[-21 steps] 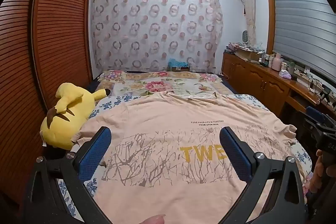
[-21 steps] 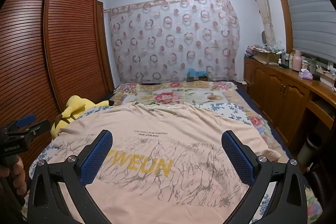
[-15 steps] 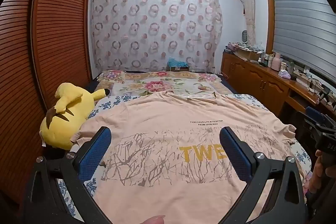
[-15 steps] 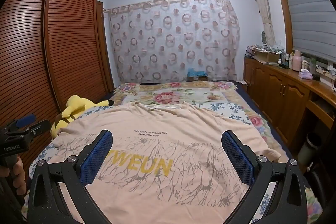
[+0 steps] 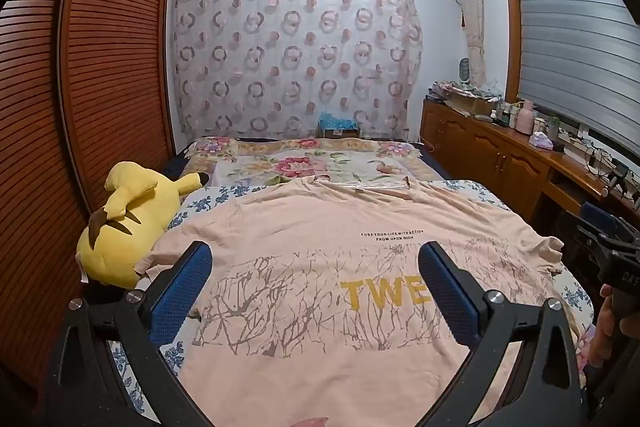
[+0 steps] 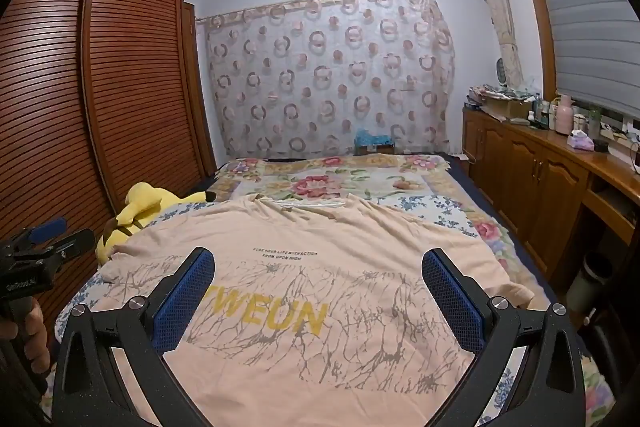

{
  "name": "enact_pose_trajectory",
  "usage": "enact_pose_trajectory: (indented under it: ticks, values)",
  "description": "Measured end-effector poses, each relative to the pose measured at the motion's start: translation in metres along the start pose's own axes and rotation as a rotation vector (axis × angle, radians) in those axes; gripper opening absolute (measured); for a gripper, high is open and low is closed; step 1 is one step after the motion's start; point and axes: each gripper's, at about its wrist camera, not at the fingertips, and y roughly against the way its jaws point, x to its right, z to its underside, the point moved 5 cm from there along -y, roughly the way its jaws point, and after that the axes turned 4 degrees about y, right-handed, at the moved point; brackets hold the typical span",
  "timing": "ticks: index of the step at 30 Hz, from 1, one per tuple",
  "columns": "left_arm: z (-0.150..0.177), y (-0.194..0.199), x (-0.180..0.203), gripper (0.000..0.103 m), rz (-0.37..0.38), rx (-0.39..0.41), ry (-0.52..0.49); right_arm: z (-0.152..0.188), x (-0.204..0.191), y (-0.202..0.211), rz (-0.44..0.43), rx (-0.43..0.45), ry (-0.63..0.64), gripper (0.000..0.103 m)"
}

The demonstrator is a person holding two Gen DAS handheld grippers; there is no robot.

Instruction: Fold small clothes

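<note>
Both claws gaping, empty: left claw (image 5: pixel 316 271), right claw (image 6: pixel 318 277) above flat T-shirt (image 5: pixel 320 307).

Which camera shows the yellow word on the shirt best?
The right wrist view: there the yellow word reads almost whole, "WEUN", with only its first letter hidden behind a claw finger. The left wrist view shows only "TWE"; the rest is hidden behind a finger of the left claw.

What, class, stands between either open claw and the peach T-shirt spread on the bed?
Nothing visible. The peach T-shirt lies flat and uncovered on the bed, directly ahead of the left claw and right claw, both open and empty. The yellow plush toy lies off to the left, beside the shirt's left sleeve.
</note>
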Motion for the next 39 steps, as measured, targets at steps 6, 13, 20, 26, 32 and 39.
enact_pose_trajectory:
  ticks: [6, 13, 20, 26, 32, 39]
  values:
    - [-0.0029, 0.0018, 0.0018, 0.103, 0.001, 0.002, -0.001, 0.0000, 0.0013, -0.0002, -0.007, 0.000, -0.008, 0.103]
    - [-0.0031, 0.0021, 0.0024, 0.103, 0.000, 0.002, -0.004, 0.0000, 0.0015, -0.0005, -0.004, 0.001, -0.010, 0.103]
    - [-0.0028, 0.0022, 0.0014, 0.103, 0.000, 0.006, -0.004, -0.0002, 0.0017, -0.0007, -0.007, 0.001, -0.009, 0.103]
    - [-0.0028, 0.0022, 0.0013, 0.103, 0.000, 0.007, -0.005, -0.0007, 0.0018, -0.0002, -0.005, 0.006, -0.008, 0.103]
    - [-0.0051, 0.0030, 0.0029, 0.103, 0.000, 0.008, -0.007, -0.0014, 0.0004, -0.0005, -0.008, 0.006, -0.006, 0.103]
    - [-0.0079, 0.0045, 0.0042, 0.103, 0.000, 0.010, -0.008, -0.0010, -0.0006, -0.0001, -0.008, 0.010, -0.005, 0.103]
